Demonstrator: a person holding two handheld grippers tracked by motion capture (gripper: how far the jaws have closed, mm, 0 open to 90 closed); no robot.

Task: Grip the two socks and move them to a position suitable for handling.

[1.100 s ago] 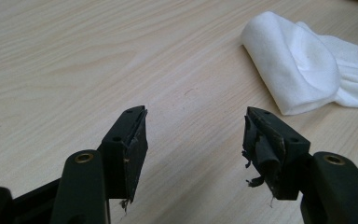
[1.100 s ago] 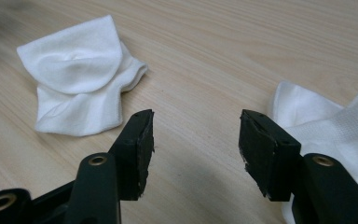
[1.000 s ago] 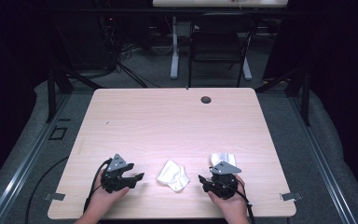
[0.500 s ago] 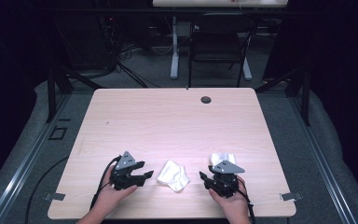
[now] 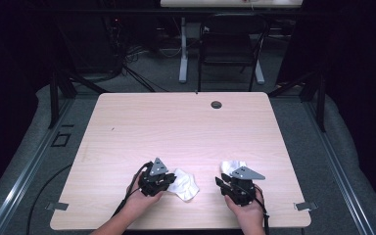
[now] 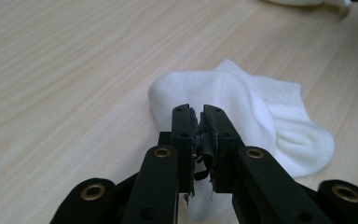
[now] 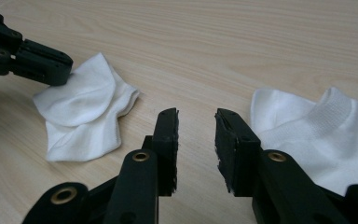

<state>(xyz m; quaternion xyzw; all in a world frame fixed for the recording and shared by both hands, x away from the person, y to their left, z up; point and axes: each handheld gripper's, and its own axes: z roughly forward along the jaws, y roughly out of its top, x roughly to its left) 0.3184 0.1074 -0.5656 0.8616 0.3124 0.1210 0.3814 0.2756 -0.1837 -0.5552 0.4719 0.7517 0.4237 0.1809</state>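
A crumpled white sock [image 5: 186, 184] [image 6: 265, 107] [image 7: 84, 107] lies near the table's front edge. My left gripper [image 5: 170, 181] [image 6: 199, 116] [image 7: 61, 70] has just been closing and is now shut on this sock's near edge, with white fabric showing under the jaws. A second white sock [image 5: 231, 166] [image 7: 317, 135] [image 6: 307, 2] lies to the right. Beside it my right gripper [image 5: 220, 182] [image 7: 196, 119] has its jaws partly apart after narrowing. Only bare wood is between them, and the second sock is just outside its right jaw.
The light wooden table [image 5: 176, 127] stretches far beyond the socks, with a round cable hole [image 5: 216, 104] near its back edge. A dark chair [image 5: 230, 49] and desk legs stand on the floor behind it.
My left gripper has slid right to the crumpled sock and its jaws have come together on it. The right hand has stayed beside the second sock.
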